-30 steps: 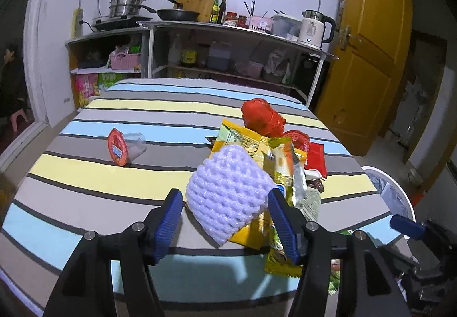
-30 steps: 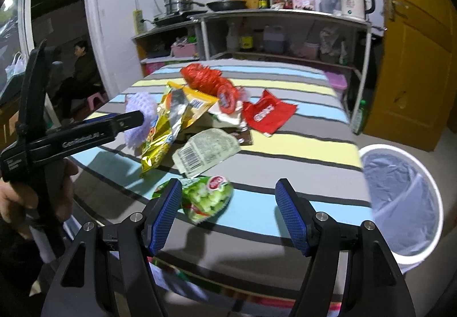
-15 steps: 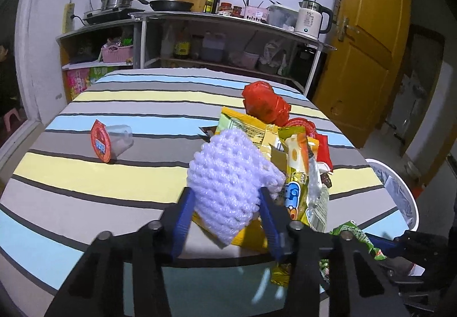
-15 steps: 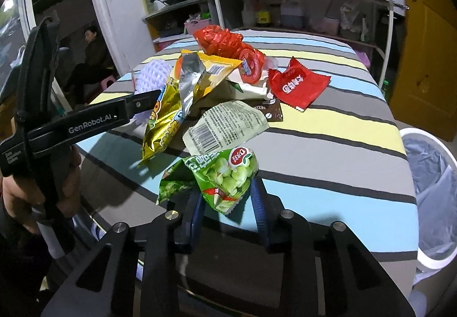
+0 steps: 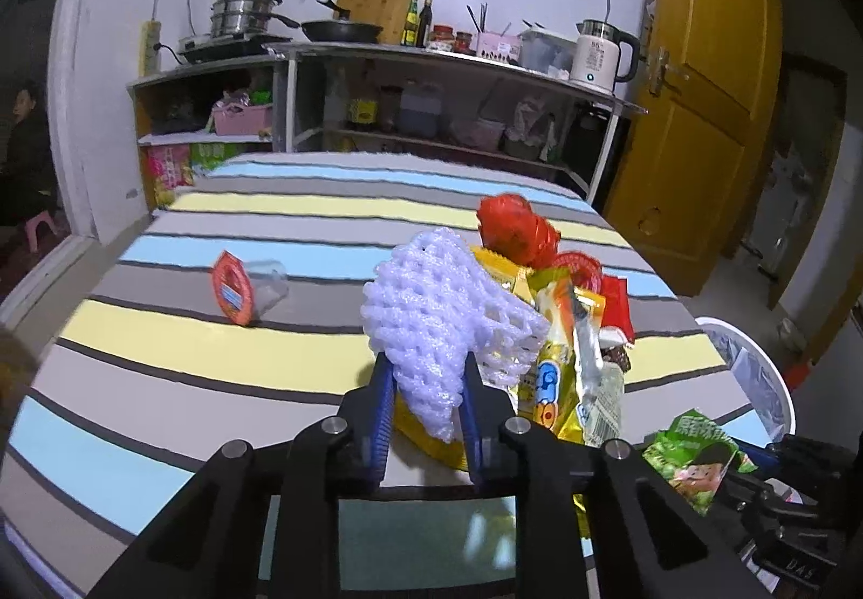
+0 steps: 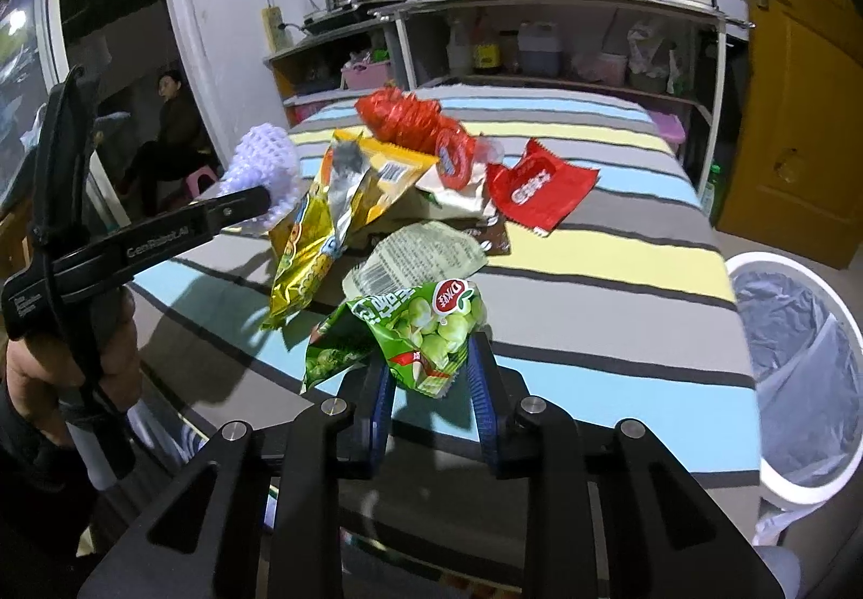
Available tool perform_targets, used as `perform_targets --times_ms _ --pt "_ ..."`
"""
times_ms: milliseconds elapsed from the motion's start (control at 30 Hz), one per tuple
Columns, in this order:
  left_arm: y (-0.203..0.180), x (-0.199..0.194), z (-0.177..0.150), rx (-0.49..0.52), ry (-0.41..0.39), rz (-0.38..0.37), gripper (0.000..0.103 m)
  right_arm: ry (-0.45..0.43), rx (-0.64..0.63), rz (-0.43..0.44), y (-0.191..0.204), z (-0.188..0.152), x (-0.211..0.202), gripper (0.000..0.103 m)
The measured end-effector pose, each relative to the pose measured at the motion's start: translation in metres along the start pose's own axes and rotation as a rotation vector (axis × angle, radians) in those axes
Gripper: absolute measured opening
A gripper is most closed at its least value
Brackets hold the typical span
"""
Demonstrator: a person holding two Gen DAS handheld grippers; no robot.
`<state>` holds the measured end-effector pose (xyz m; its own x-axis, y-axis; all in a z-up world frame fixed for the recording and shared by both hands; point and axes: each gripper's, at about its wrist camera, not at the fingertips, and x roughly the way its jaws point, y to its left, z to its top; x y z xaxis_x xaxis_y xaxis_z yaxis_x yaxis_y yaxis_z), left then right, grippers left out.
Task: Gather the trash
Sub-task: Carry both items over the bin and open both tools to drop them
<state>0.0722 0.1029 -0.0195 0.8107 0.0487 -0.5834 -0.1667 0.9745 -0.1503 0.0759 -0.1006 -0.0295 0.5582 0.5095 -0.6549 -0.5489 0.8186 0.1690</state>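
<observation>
Striped table (image 5: 226, 362) across both views, cloth in blue, grey and yellow bands. White bin (image 6: 798, 362) with a clear liner on the floor just beside the table's right edge; also seen at the right margin of the left view (image 5: 755, 372). Heap of wrappers on the table's right half: yellow bag (image 6: 323, 232) torn open and leaning, pale packet (image 6: 415, 259) flat in front of it, red sachet (image 6: 539, 192) farther back, red net (image 6: 404, 114) on top (partly over a round red lid).

Left gripper (image 5: 426, 405) pinched on the foam net (image 5: 447, 318), white and mesh-like, lower end squeezed between the blue pads, upper part fanning out above them, raised off the cloth and just beside the yellow bag. Same net (image 6: 264, 167) in the right view, at the tip of the black arm held by the left hand (image 6: 70, 372).

Right gripper (image 6: 431, 383) pinched on the green bag (image 6: 410, 329), crumpled, printed with green peas, held near the table's front edge, clear of the heap. In the left view, green bag (image 5: 696, 453) low at right.

Apart from all that, a cup (image 5: 248, 286) on its side with a red foil lid, alone on the left of the table.
</observation>
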Motion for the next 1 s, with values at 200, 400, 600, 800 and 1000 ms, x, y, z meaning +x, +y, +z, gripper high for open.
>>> perform_targets --times_ms 200,400,600,800,1000 --pt "-0.009 -0.02 0.011 0.014 -0.039 0.009 0.022 -0.045 0.018 -0.025 -0.009 0.003 -0.018 0.027" --pt "-0.043 -0.027 0.022 0.068 -0.054 -0.056 0.022 -0.085 0.057 -0.083 -0.031 0.005 -0.037 0.027" --pt "-0.095 -0.018 0.026 0.135 -0.037 -0.159 0.022 -0.115 0.127 -0.169 -0.069 0.001 -0.056 0.027" --pt "-0.155 0.003 0.024 0.211 0.007 -0.275 0.022 -0.133 0.202 -0.26 -0.112 -0.004 -0.075 0.027" --pt "-0.213 0.026 0.013 0.285 0.065 -0.369 0.022 -0.13 0.27 -0.332 -0.148 -0.012 -0.084 0.027"
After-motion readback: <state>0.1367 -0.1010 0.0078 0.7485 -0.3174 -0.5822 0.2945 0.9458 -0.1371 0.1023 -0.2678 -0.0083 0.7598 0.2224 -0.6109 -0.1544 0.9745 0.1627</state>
